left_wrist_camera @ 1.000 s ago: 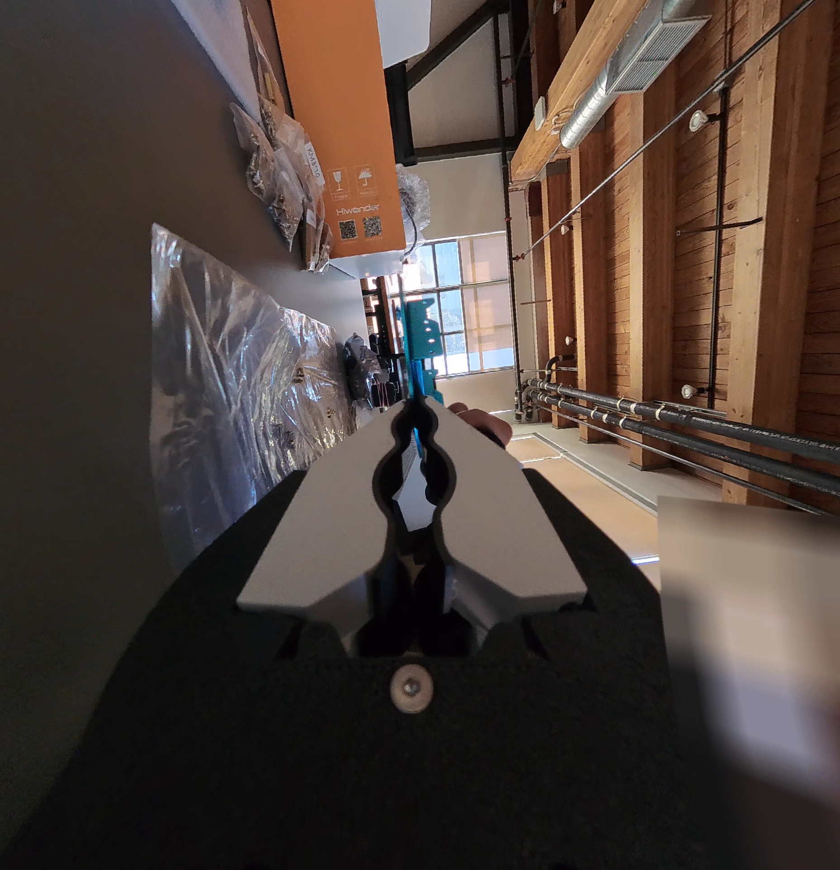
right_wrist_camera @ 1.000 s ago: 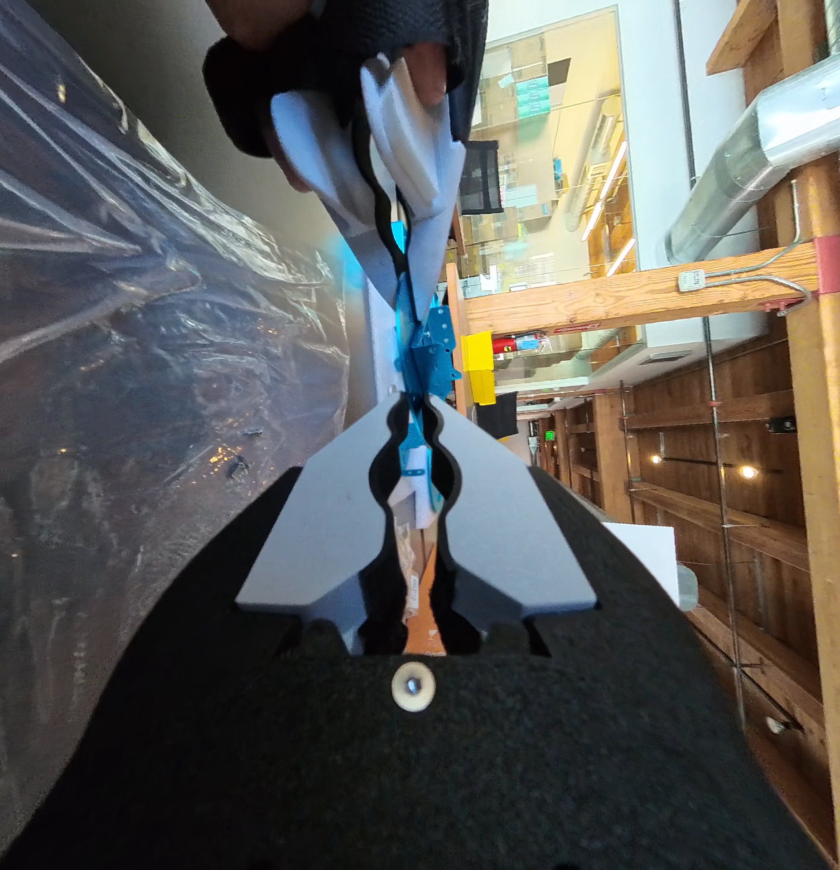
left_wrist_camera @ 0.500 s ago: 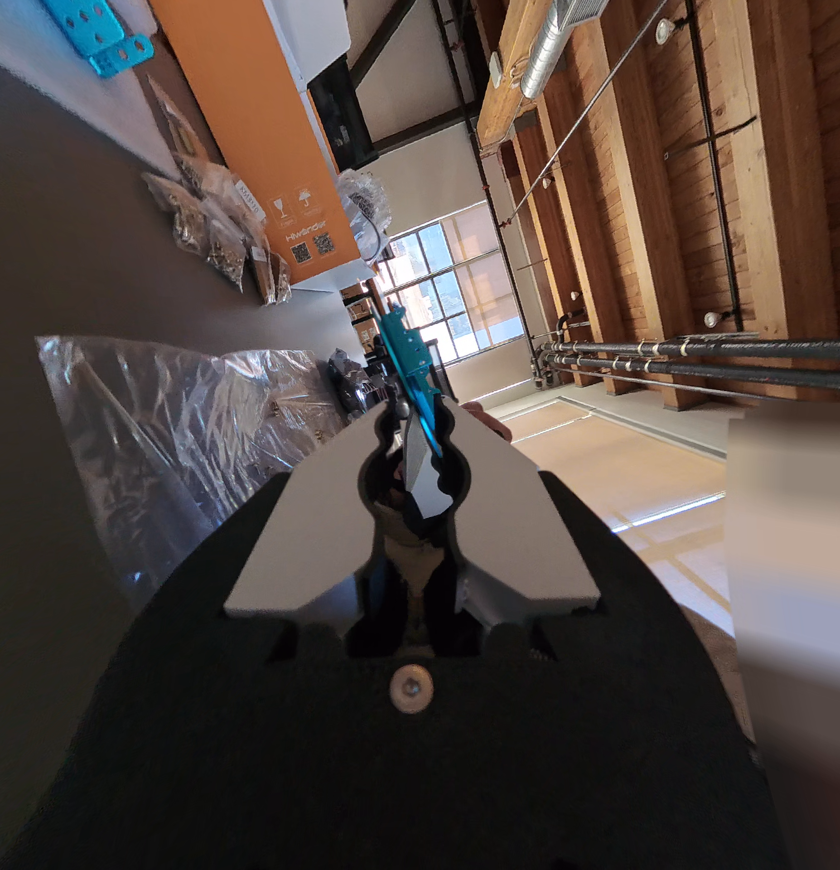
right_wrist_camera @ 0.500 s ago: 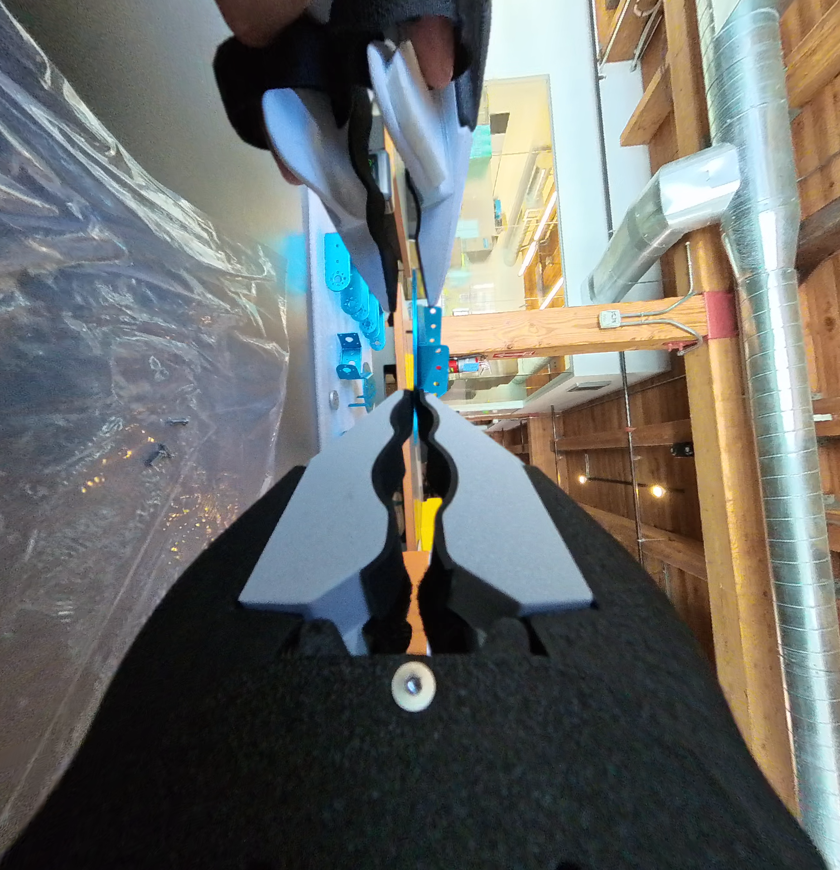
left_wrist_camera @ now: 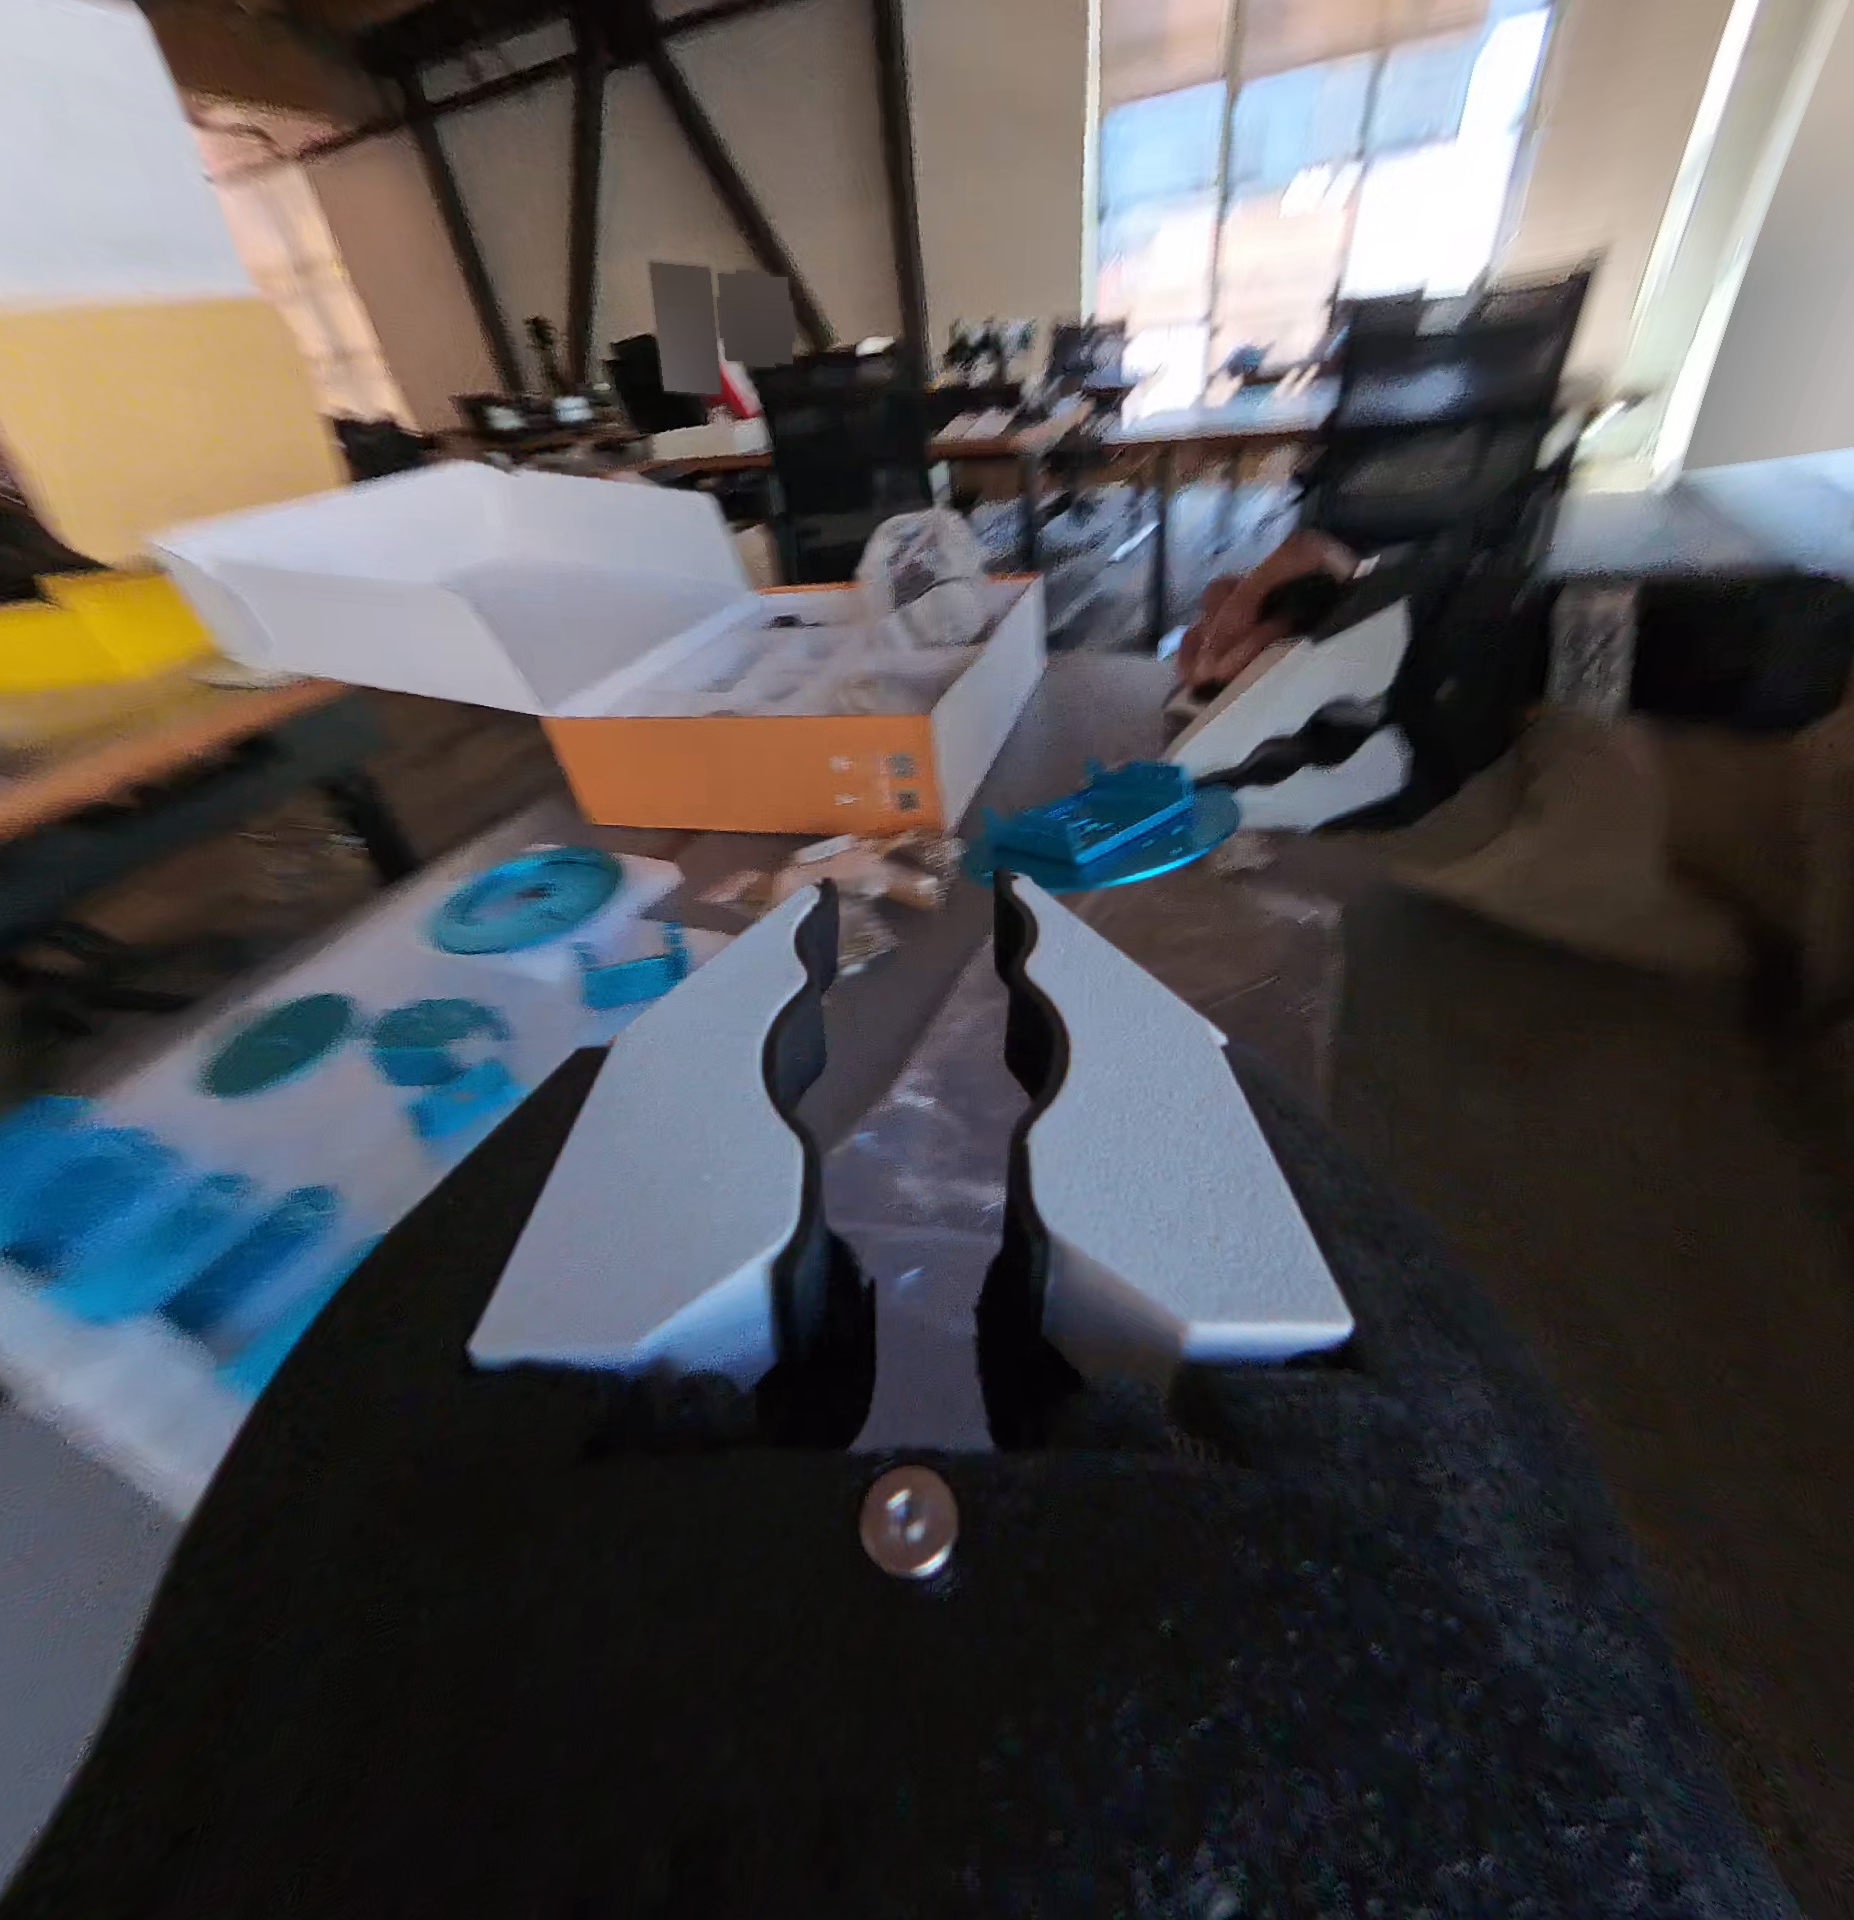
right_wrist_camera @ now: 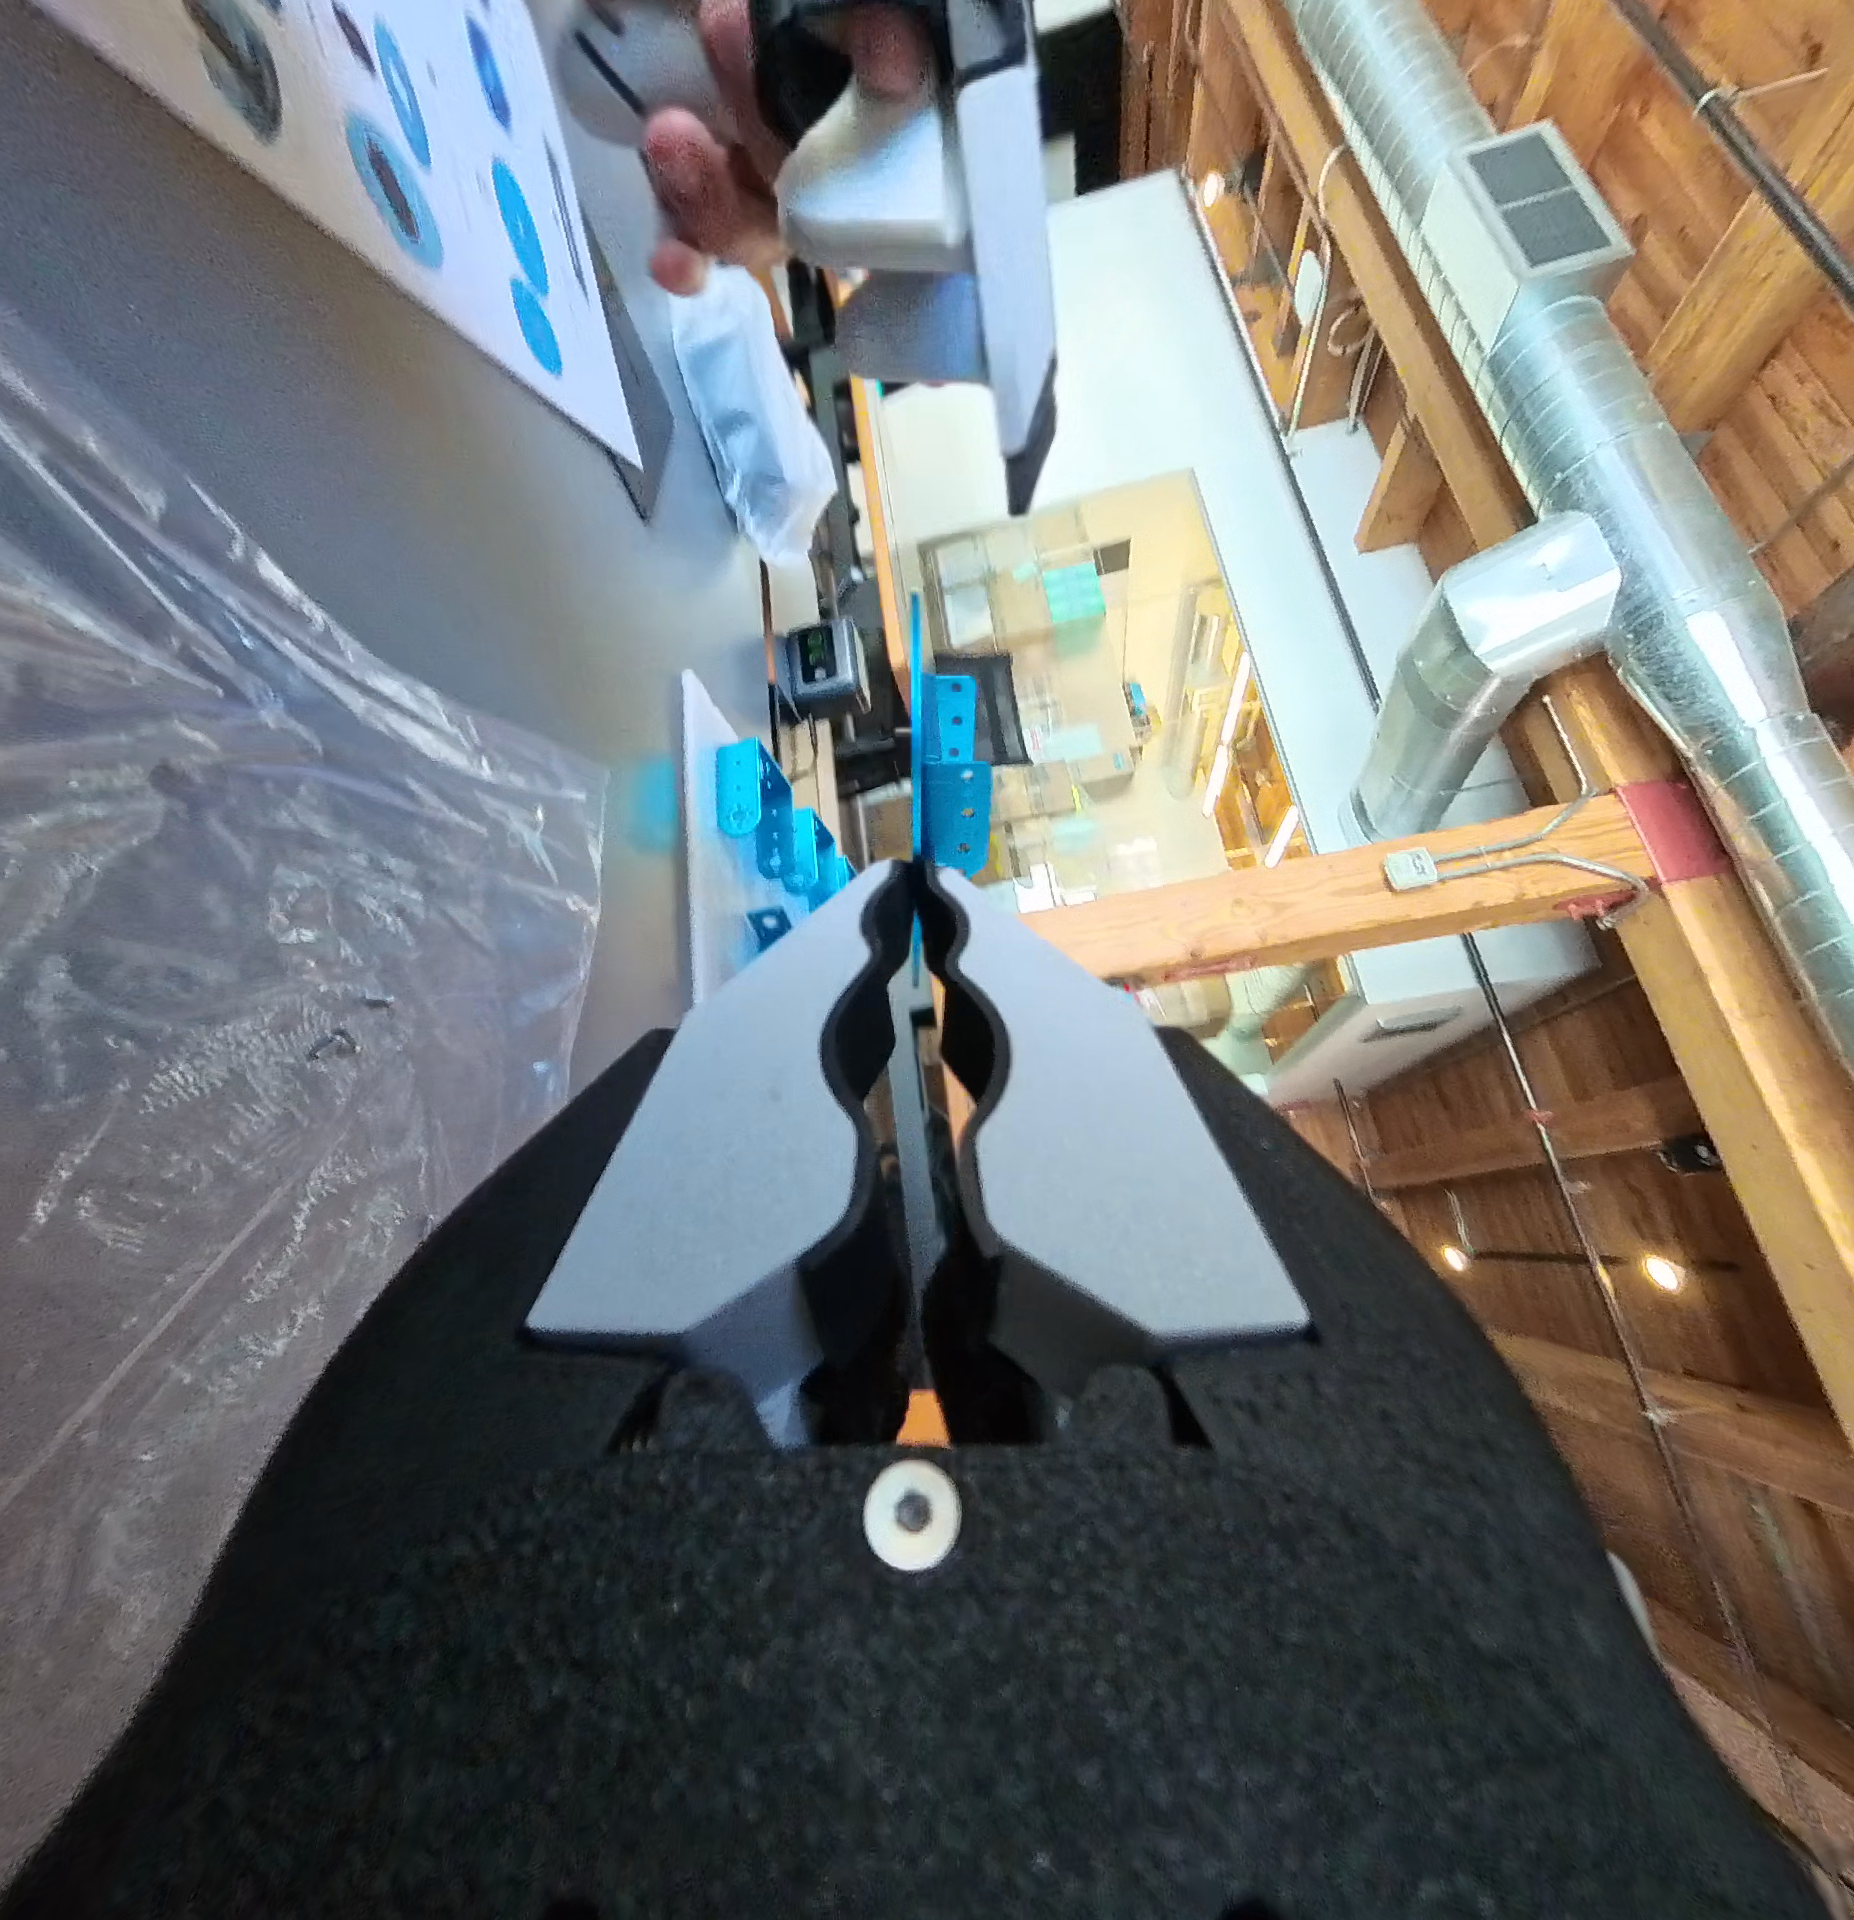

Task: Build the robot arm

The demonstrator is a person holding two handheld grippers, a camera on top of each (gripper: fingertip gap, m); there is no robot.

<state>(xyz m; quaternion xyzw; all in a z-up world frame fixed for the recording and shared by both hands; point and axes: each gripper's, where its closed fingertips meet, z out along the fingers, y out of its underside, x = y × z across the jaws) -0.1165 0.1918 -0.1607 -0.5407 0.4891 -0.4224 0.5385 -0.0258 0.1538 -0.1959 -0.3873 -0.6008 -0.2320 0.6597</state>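
Two grippers: left gripper [left_wrist_camera: 910, 894] parted, empty; right gripper [right_wrist_camera: 918, 871] clamps the blue plate assembly [right_wrist_camera: 944, 769]; blurred blue parts [left_wrist_camera: 455, 1029] seemingly unassembled.

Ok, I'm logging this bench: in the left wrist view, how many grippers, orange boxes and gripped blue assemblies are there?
grippers: 2, the left gripper and the right gripper
orange box: 1
blue assembly, gripped by the right one: 1
total: 4

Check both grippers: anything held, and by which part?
Right gripper pinches the blue disc-and-bracket assembly by the disc's thin edge. Left gripper is open, holding nothing.
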